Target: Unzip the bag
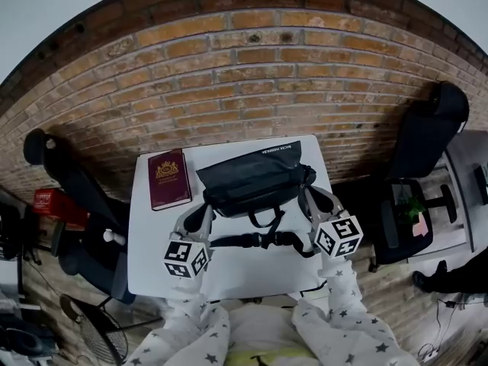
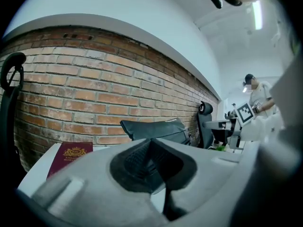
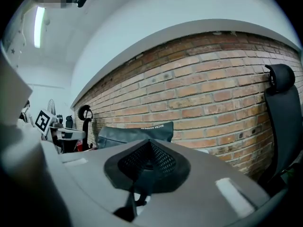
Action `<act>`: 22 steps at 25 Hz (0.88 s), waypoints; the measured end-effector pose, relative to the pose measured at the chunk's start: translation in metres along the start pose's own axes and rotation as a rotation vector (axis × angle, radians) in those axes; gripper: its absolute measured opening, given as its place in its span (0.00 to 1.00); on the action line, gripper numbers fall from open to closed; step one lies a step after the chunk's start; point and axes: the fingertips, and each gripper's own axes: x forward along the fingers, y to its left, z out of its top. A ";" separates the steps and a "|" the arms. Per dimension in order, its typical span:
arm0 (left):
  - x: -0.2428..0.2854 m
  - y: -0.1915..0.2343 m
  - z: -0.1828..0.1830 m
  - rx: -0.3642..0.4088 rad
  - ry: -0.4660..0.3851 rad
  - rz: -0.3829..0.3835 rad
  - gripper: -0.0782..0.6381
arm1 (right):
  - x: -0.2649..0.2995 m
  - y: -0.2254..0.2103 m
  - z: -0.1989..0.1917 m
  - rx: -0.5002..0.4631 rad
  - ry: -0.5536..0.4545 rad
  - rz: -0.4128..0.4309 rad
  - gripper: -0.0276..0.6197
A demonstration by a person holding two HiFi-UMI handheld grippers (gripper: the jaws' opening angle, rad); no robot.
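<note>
White table (image 1: 229, 277) before a brick wall (image 1: 252, 90), seen from above. The bag (image 1: 255, 178), dark with a line of white print on its flap, lies at the middle of the table's far half. Its strap (image 1: 259, 241) runs across the table in front of it. A burgundy book (image 1: 168, 178) lies flat just left of the bag and apart from it.

The left gripper (image 1: 204, 213) points at the bag's left end and the right gripper (image 1: 309, 197) at its right end. Each tip is close beside the bag; contact cannot be judged.

In both gripper views the jaws are closed, the black pads meeting at a seam, with the bag beyond them rather than between them. A dark strip shows low in the gap under each pair of pads; what it is cannot be told.
</note>
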 end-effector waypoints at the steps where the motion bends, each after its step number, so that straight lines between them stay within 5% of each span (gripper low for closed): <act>1: -0.002 -0.001 0.004 0.001 -0.005 0.001 0.11 | -0.001 0.004 0.004 0.000 -0.011 0.012 0.06; 22: -0.042 -0.009 0.078 0.035 -0.156 0.040 0.11 | -0.036 0.036 0.089 0.044 -0.226 0.073 0.05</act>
